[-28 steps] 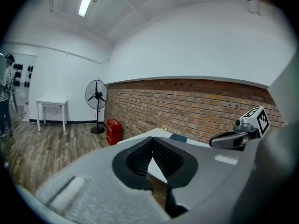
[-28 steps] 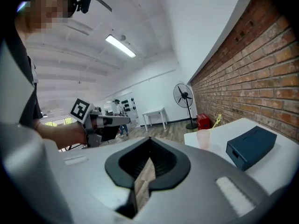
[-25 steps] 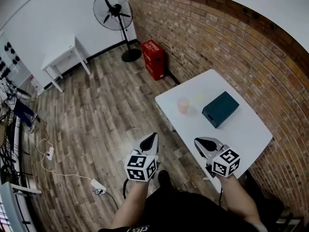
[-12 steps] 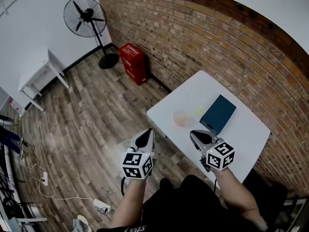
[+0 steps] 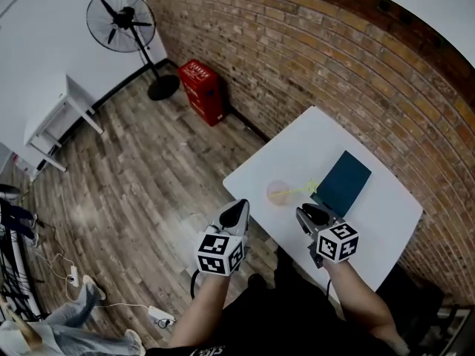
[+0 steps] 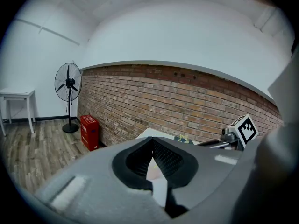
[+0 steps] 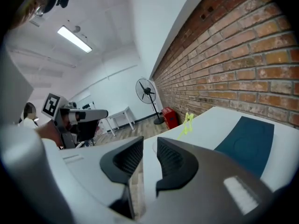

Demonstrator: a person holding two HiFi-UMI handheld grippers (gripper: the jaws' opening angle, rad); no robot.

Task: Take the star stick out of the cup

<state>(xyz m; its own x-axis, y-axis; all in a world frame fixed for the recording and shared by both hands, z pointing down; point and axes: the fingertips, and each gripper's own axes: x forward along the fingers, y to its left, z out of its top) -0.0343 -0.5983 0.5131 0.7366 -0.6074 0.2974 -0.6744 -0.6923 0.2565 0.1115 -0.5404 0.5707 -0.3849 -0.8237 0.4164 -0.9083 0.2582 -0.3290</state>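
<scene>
The star stick (image 5: pixel 297 190), a yellow-green rod with a star at its tip, stands slanted in the translucent pink cup (image 5: pixel 277 193). Its star end leans out over the rim toward a dark teal box (image 5: pixel 343 182). In the right gripper view the star (image 7: pixel 188 122) shows ahead of the tongs and a little right of their gap. Cup and stick sit just ahead of the right tongs (image 5: pixel 310 215) and ahead and to the right of the left tongs (image 5: pixel 237 212), touched by neither. The right tongs (image 7: pixel 149 146) have just been opening: the two ribbed pads stand apart with nothing between them, only the white counter (image 5: pixel 297 143) beyond. The left tongs (image 6: pixel 152 141) are clenched, tips meeting and empty, and they point from the counter's near edge toward the cup. The teal box lies flat ahead of the right tongs and slightly to their right, near the star. Beyond the counter runs a brick wall (image 5: pixel 334 65). Far ahead of the left tongs, on the wood floor (image 5: pixel 148 169), a red crate (image 5: pixel 205 91) stands against that wall, with a standing fan (image 5: pixel 119 22) further off. A white side table (image 5: pixel 56 121) is well off to their left.
</scene>
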